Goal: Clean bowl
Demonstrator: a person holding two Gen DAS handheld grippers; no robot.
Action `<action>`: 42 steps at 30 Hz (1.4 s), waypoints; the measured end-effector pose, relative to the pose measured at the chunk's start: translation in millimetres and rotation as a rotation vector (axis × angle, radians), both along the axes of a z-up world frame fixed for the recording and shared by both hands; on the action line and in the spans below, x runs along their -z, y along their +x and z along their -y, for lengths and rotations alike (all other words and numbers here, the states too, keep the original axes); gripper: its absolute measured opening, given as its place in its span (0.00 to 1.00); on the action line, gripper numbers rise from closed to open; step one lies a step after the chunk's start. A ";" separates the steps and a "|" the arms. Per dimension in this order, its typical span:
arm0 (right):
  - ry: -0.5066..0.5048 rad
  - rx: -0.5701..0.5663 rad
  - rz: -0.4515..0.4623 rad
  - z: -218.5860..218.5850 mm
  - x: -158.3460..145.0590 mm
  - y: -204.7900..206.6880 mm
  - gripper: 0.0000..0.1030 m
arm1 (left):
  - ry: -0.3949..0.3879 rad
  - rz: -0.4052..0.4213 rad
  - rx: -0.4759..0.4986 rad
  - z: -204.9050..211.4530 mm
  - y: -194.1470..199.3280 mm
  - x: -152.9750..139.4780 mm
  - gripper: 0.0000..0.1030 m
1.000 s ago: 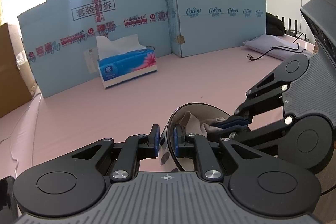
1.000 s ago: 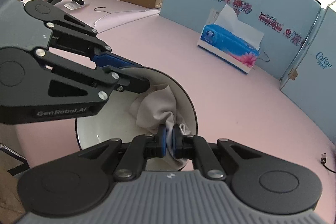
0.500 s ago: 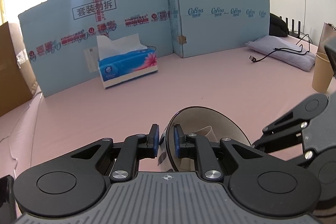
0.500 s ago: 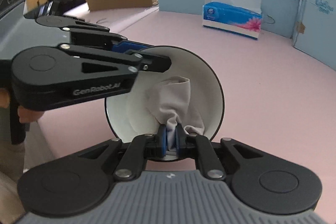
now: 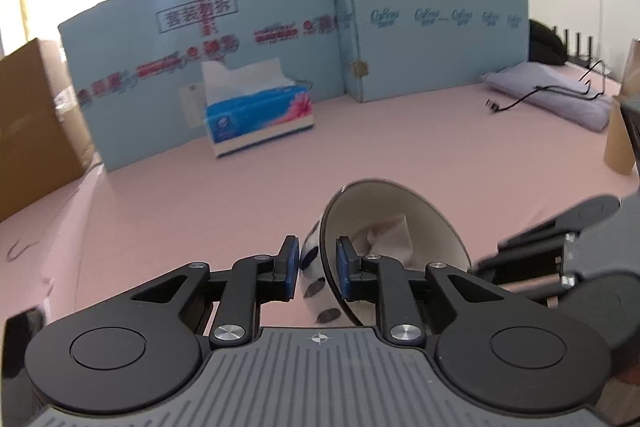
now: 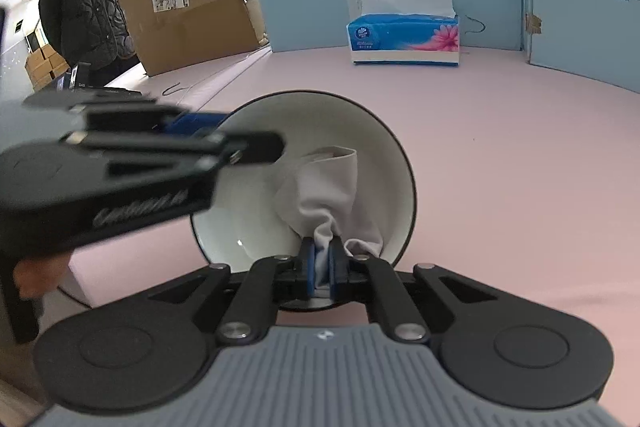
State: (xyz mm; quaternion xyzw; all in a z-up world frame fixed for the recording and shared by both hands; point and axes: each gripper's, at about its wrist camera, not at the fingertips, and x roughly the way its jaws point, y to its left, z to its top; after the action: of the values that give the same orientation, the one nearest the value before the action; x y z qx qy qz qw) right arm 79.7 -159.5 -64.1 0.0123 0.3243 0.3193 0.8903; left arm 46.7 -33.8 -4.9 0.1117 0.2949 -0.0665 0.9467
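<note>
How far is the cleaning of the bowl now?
Done: the white black-rimmed bowl is tipped up and its visible inside looks clean. In hand: the right gripper pinches the pale cloth inside it, while the left gripper, jaws opening, straddles the rim. Left: finish wiping, set the bowl down on the pink table.

Your left gripper (image 5: 316,269) and right gripper (image 6: 322,265), both matte black linkages, blue fingertip pads, silver pivot screws, round black caps, ribbed grey housing, white lettering along your left gripper's side.
</note>
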 end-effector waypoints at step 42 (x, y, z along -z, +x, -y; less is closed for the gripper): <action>-0.337 -0.076 0.232 -33.9 -7.7 -12.9 0.05 | 0.169 0.032 0.090 7.2 12.1 -5.9 0.13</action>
State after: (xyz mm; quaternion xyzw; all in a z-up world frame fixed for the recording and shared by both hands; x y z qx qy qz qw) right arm 66.8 -125.6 -56.4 -0.1859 0.2686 0.2933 0.8985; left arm 58.8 -41.0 1.0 0.2055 0.2790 -0.0822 0.9344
